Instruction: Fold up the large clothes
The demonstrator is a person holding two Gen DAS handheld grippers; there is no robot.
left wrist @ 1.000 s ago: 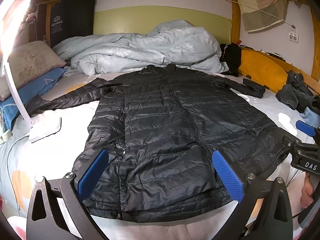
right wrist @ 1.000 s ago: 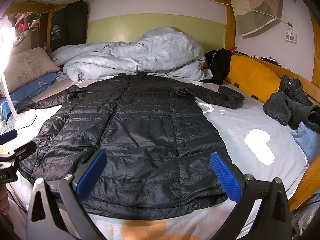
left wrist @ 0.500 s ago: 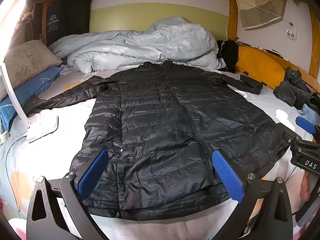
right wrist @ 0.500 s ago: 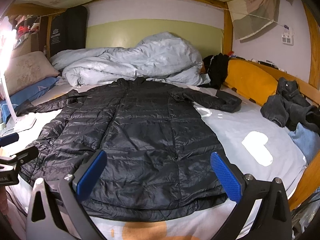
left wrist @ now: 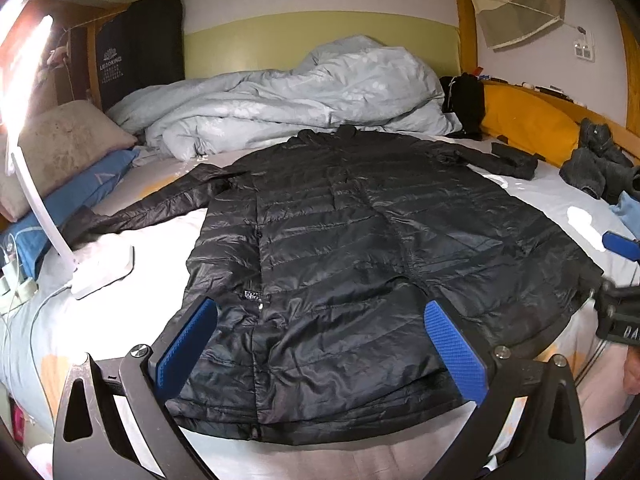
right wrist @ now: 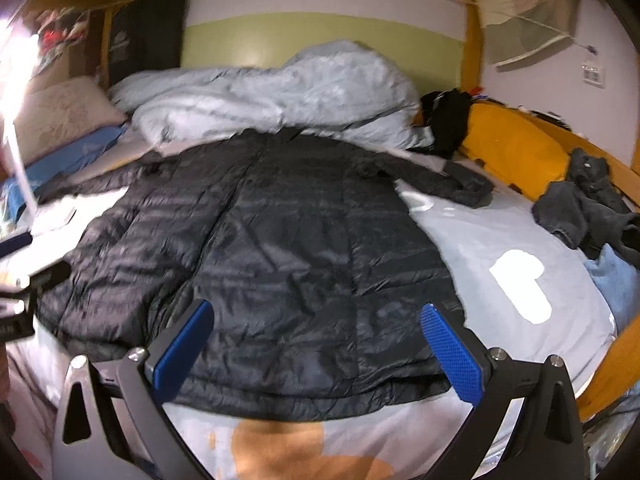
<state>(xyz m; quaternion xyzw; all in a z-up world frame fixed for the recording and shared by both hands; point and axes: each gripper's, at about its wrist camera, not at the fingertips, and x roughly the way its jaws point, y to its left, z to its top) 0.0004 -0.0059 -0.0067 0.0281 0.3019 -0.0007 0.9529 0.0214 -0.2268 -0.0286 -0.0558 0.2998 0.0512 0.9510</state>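
A long black quilted puffer jacket lies flat and spread on the bed, collar toward the far wall, hem toward me, both sleeves stretched out sideways. My left gripper hovers open above the hem, nothing between its blue pads. Over the hem's right part my right gripper also stands open and empty. Each gripper shows at the edge of the other's view: the right one, the left one.
A crumpled pale blue duvet is heaped behind the collar. Pillows and a white lamp base sit at the left. Dark clothes lie by the orange wooden rail at the right.
Both grippers have shifted slightly with the views tilting up; the right view is now blurred by motion. The jacket has not moved and both grippers stay open.
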